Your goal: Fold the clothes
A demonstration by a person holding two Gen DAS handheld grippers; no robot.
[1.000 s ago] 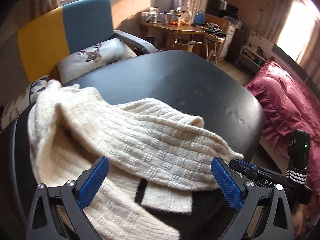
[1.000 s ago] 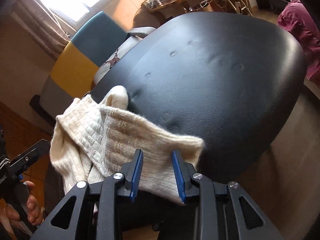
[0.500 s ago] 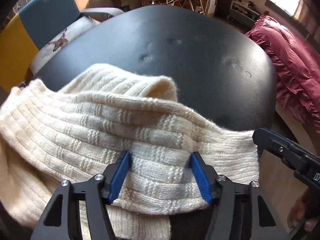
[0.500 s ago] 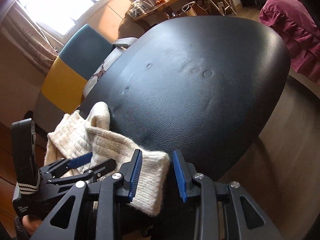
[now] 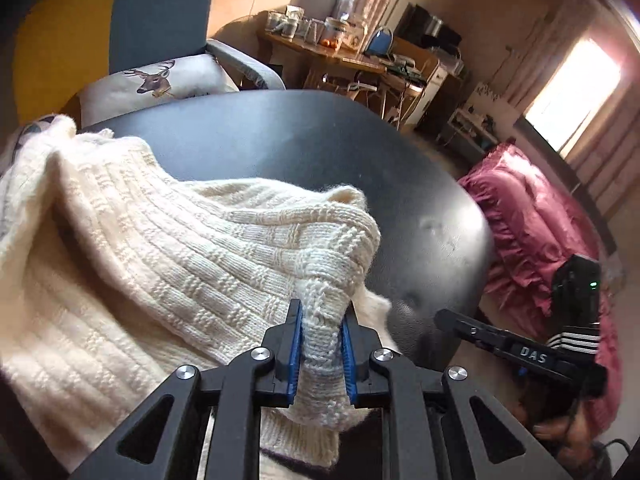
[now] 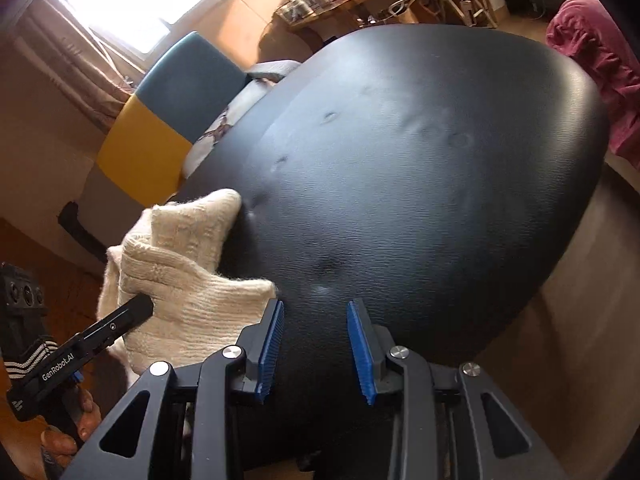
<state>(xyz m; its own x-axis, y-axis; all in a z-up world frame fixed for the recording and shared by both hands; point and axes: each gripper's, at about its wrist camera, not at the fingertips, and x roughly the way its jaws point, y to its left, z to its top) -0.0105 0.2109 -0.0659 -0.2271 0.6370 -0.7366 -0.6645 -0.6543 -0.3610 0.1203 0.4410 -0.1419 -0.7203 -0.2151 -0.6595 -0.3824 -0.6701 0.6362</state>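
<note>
A cream knitted sweater lies bunched on the near-left part of a round black table. My left gripper is shut on a fold of its knit at the near edge, the fabric pinched between the blue pads. In the right wrist view the same sweater sits at the table's left side, and the left gripper's black finger pokes into it. My right gripper is open over the bare black table, just right of the sweater, with nothing between its fingers.
A yellow and blue armchair with a deer cushion stands behind the table. A pink bedspread lies to the right. A cluttered wooden desk is at the back. A hand holds the left gripper's handle.
My left gripper went from wide open to shut on the sweater's fold. My right gripper let go of the sweater's edge, opened and now sits over bare table.
</note>
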